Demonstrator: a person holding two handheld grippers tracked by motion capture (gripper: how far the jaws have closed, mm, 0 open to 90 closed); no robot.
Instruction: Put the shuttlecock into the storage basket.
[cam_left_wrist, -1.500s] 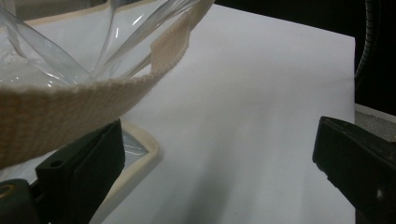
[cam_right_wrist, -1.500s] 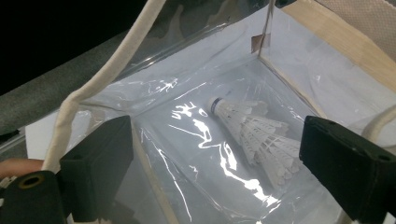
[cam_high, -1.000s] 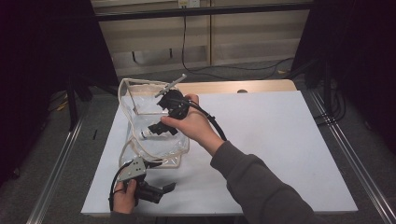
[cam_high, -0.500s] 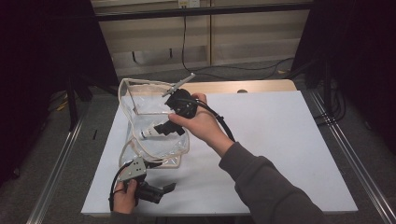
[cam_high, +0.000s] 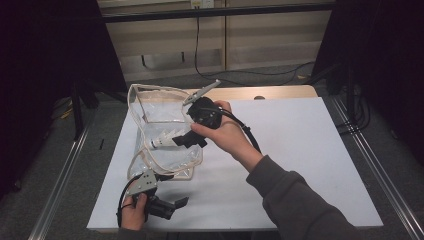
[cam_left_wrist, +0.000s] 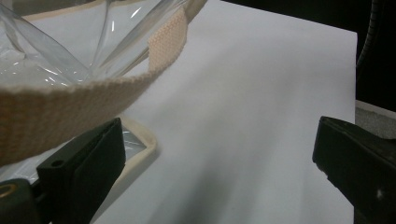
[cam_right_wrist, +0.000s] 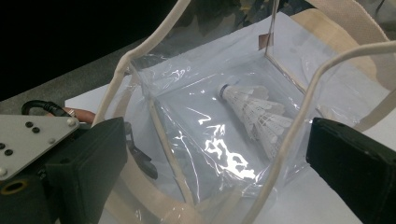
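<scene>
Showing shuttlecock (cam_right_wrist: 254, 114) in bag (cam_right_wrist: 187, 140): right gripper (cam_right_wrist: 215, 158) view; both grippers released, left gripper (cam_left_wrist: 215, 172) incl.

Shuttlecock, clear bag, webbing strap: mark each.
White feathered shuttlecock (cam_right_wrist: 254, 112), right gripper view, on its feather skirt.
Clear plastic tote bag (cam_high: 150, 107), high view, on its far wall.
Cream woven webbing strap (cam_left_wrist: 70, 100), left gripper view, mid-band.
</scene>
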